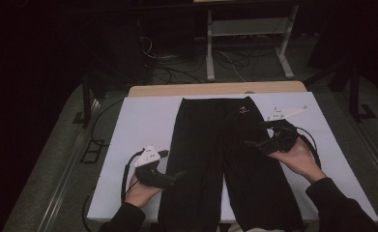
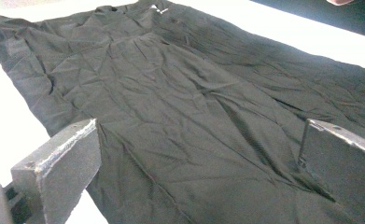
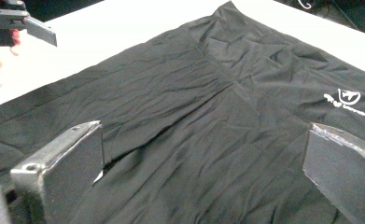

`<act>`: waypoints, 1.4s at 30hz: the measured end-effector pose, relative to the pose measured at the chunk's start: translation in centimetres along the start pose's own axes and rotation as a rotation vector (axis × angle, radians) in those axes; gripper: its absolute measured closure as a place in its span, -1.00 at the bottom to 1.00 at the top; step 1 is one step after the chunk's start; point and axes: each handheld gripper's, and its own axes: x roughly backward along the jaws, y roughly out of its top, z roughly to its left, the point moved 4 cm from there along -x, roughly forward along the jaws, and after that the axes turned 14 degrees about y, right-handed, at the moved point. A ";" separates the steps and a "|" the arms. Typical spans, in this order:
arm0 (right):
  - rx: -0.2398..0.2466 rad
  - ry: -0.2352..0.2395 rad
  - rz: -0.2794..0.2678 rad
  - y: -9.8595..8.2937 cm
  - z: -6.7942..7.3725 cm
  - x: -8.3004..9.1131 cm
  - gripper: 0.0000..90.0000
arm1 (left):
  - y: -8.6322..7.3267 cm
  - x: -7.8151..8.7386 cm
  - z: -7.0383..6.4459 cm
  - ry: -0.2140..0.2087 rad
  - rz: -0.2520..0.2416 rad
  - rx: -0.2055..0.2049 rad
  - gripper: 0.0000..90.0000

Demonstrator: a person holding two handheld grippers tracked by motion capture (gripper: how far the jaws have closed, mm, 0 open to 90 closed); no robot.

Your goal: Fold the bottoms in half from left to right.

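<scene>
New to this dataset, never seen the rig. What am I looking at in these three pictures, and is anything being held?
No robot arm here: a person holds a two-jaw tool in each hand. The high view looks down from above the person's side of the table; the left tool and the right tool sit over a pair of black trousers laid flat on the white table, waistband at the far end. The other two pictures come from cameras riding on each tool, looking along its own black jaws. In both, the jaws stand wide apart above the fabric, so nothing is held. The white logo sits near the waistband.
</scene>
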 end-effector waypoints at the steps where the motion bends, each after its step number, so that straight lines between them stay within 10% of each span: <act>1: 0.001 0.003 0.001 0.1 0.0 -0.1 -1.00 | 0.0 0.0 0.0 0.000 0.000 0.000 -1.00; 42: 0.059 0.052 0.098 5.5 -1.3 -6.1 -1.00 | 0.0 -0.1 0.0 -0.008 0.000 0.003 -1.00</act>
